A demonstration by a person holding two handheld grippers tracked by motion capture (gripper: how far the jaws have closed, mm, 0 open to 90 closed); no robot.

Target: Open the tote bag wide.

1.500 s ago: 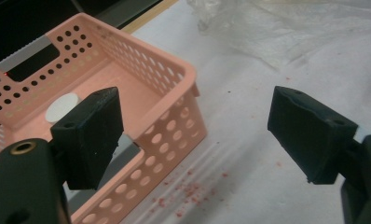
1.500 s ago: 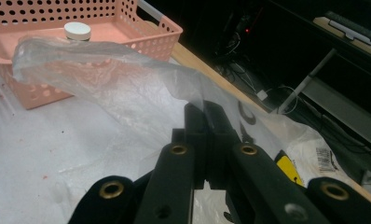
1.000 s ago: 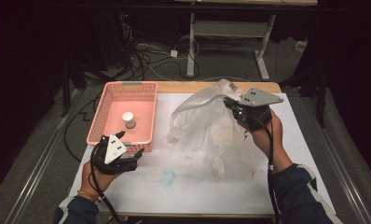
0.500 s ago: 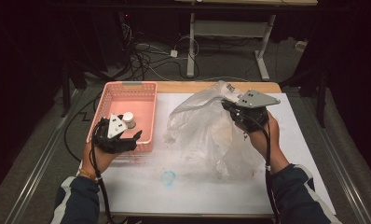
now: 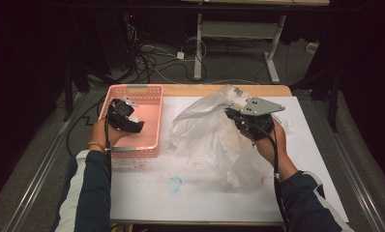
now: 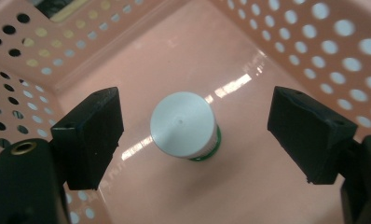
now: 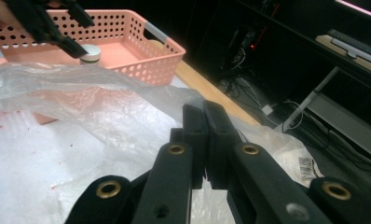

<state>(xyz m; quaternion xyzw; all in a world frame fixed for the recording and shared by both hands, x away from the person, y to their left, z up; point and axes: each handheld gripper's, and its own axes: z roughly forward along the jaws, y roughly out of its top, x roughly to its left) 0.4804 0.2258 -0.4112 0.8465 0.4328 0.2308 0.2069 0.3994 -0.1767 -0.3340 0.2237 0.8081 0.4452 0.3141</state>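
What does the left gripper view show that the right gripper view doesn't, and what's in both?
Left gripper view alone: the left gripper with jaws wide apart on either side of the small white-capped jar, touching neither side, and the jar's green rim.

Right gripper view alone: the right gripper with jaws pressed together on the clear plastic bag, plus the white table cover and cables on the floor.

Both: the pink basket and the jar standing in it.

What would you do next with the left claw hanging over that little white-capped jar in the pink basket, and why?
Probably lower the left claw straight down, then close it. Its jaws stand open on either side of the upright white-capped jar in the pink basket, above it and not touching. The right claw is shut on the clear plastic bag, seemingly ready for the jar.
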